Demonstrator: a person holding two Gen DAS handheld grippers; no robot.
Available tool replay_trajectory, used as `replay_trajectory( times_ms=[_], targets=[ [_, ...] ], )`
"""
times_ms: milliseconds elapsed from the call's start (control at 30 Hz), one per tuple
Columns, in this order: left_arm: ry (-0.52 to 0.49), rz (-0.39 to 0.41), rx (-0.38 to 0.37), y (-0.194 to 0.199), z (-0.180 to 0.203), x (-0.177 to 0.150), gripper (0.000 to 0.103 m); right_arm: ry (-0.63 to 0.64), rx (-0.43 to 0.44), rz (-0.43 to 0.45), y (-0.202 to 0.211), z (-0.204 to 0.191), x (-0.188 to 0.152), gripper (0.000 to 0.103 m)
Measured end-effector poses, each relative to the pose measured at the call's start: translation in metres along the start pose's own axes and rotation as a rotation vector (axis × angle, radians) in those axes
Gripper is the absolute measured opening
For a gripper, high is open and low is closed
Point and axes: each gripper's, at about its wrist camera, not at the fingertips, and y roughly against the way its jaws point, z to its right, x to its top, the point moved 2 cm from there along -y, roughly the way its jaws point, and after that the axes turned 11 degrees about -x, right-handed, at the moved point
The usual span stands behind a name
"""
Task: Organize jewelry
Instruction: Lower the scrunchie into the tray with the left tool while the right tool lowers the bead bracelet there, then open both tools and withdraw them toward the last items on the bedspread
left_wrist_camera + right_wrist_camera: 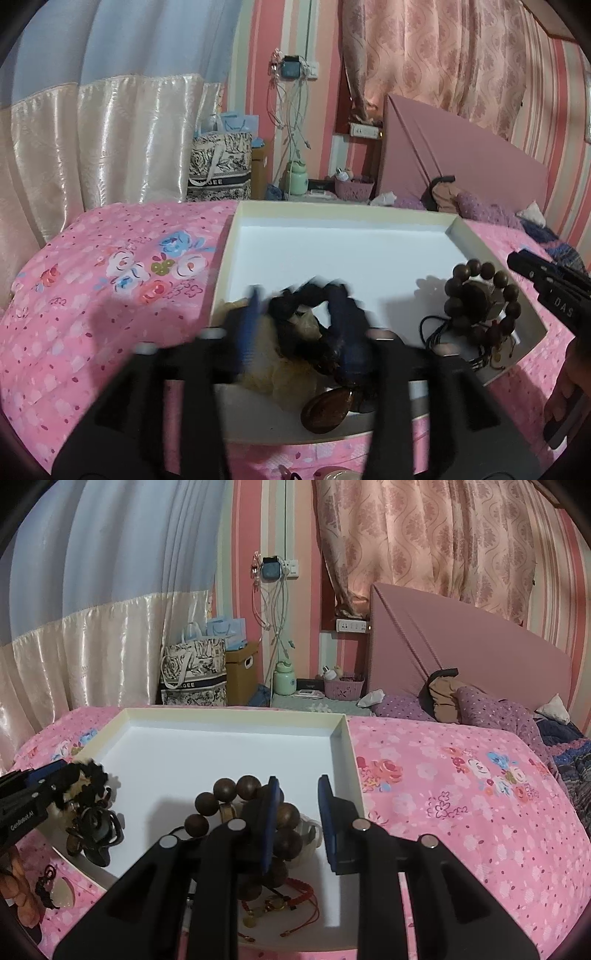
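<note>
A shallow white box (343, 251) (207, 753) lies on a pink flowered bedspread. My left gripper (295, 306), blurred by motion, has its fingers around a black bead necklace (314, 295) with an amber pendant (327, 410) over the box's near left corner; it also shows in the right wrist view (86, 775). A brown wooden bead bracelet (480, 295) (236, 801) lies in the box with black cords and a red cord bracelet (295, 904). My right gripper (295, 812) is open above the bracelet, empty.
A pale pendant on a black cord (55, 890) lies on the bedspread (461, 812) left of the box. Purple pillows (487, 709) and a pink headboard (461, 653) are at the far right. Bags, a nightstand and curtains stand behind the bed.
</note>
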Motion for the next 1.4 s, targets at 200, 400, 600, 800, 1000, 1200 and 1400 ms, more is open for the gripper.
replay_trajectory(
  times_ms=[200, 400, 600, 800, 1000, 1200, 1400],
  targets=[
    [0.018, 0.018, 0.017, 0.013, -0.008, 0.011, 0.075, -0.025, 0.029, 0.012, 0.012, 0.004, 0.007, 0.029],
    [0.039, 0.026, 0.041, 0.057, -0.020, 0.025, 0.077, -0.018, 0.067, 0.013, 0.043, 0.009, 0.005, 0.046],
    [-0.022, -0.060, 0.065, 0.090, -0.014, -0.018, 0.077, -0.012, 0.093, -0.057, 0.074, 0.021, -0.034, 0.055],
    [-0.030, -0.162, 0.049, 0.089, -0.007, -0.071, 0.077, 0.005, 0.144, -0.144, 0.094, 0.013, -0.080, 0.057],
    [-0.019, -0.181, 0.047, 0.087, -0.008, -0.081, 0.077, 0.060, 0.193, -0.212, 0.095, -0.014, -0.105, 0.057],
    [-0.018, -0.219, 0.031, 0.077, -0.008, -0.082, 0.077, 0.111, 0.204, -0.282, 0.081, -0.035, -0.111, 0.057],
    [-0.051, -0.247, 0.014, 0.066, 0.002, -0.080, 0.077, 0.117, 0.189, -0.304, 0.074, -0.035, -0.112, 0.015]
  ],
)
